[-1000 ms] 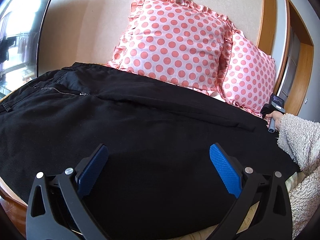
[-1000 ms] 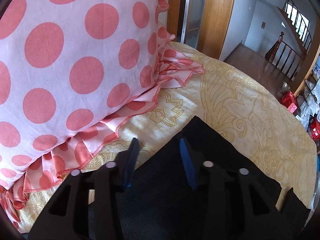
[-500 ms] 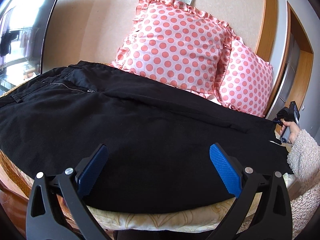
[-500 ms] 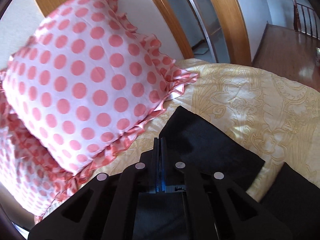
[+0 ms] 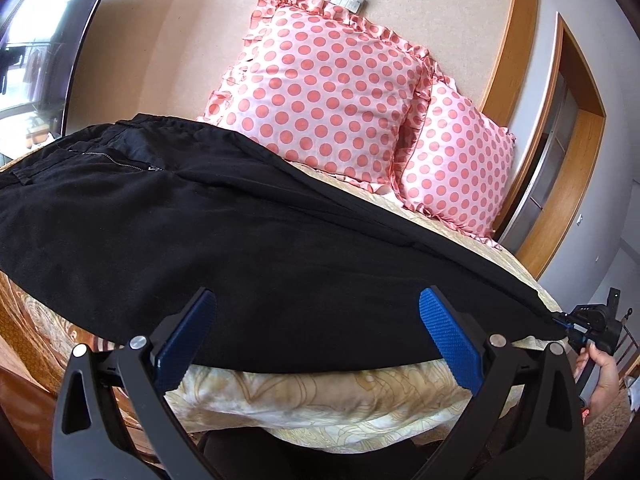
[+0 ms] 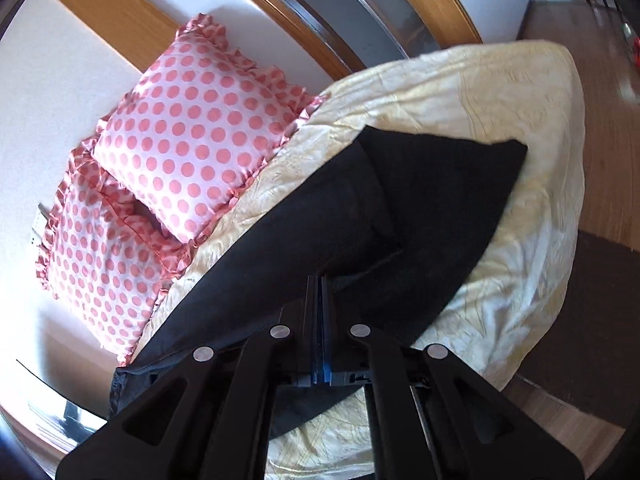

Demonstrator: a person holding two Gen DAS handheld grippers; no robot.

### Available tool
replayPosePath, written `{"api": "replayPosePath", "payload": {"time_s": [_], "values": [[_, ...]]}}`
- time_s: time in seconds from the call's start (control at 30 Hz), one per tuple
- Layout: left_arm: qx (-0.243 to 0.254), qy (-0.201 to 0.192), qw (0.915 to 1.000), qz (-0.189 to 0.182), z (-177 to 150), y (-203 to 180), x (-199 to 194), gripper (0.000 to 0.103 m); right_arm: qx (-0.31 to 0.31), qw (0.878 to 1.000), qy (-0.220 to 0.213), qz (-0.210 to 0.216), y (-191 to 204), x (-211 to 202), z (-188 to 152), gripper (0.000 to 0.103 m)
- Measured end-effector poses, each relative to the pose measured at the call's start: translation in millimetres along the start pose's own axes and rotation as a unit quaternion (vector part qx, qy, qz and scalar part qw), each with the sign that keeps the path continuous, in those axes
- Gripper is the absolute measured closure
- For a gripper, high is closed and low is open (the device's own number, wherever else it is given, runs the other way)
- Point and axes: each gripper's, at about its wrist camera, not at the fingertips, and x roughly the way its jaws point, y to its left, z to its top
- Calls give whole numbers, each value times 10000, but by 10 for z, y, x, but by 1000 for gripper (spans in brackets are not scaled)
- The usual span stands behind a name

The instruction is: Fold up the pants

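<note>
Black pants (image 5: 248, 248) lay across the bed (image 5: 320, 396); your right gripper (image 6: 320, 280) clenched their hem, while your left gripper's (image 5: 318, 320) fingers (image 5: 448, 336) stood released.

Sunlit bedroom (image 5: 168, 40), perhaps wooden floor (image 6: 600, 120)

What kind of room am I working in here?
Most likely a bedroom: a bed with a yellow patterned bedspread, two pink polka-dot ruffled pillows against the wall, and a wooden door frame beside them.
</note>
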Motion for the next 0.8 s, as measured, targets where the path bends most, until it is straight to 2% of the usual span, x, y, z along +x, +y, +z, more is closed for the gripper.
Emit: {"api": "replayPosePath", "payload": {"time_s": [0.13,0.17,0.2,0.27,0.47,0.57,0.6,0.63,0.67,0.7,0.8], "values": [[190,-132,9997,55,-40,-90,-126,2,273,9994,145,171,-70,-30,-62,99],[240,-151,9995,99,-50,-103,-153,2,389,9988,208,214,-90,-26,-59,94],[287,-148,9994,140,-66,-112,-170,2,551,9976,291,285,-122,-19,-54,82],[326,-97,9993,151,-80,-115,-179,2,815,9952,376,383,-187,-23,-57,64],[366,-13,9992,170,-95,-137,-145,2,1111,9924,378,379,-224,-20,10,64],[422,-27,9988,247,-79,-177,-115,2,916,9955,225,7,-118,25,77,65],[439,-43,9986,289,-79,-182,-112,2,842,9964,118,-16,-89,17,99,73],[455,-51,9983,350,-78,-185,-107,2,777,9966,48,276,-78,34,145,86],[466,-49,9980,433,-75,-183,-99,2,756,9964,-3,375,-80,39,191,100],[460,-38,9976,513,-71,-174,-89,2,736,9965,-120,388,-77,23,242,100],[406,-11,9976,564,-45,-140,-76,2,465,9947,-447,804,-5,-110,406,100]]}}
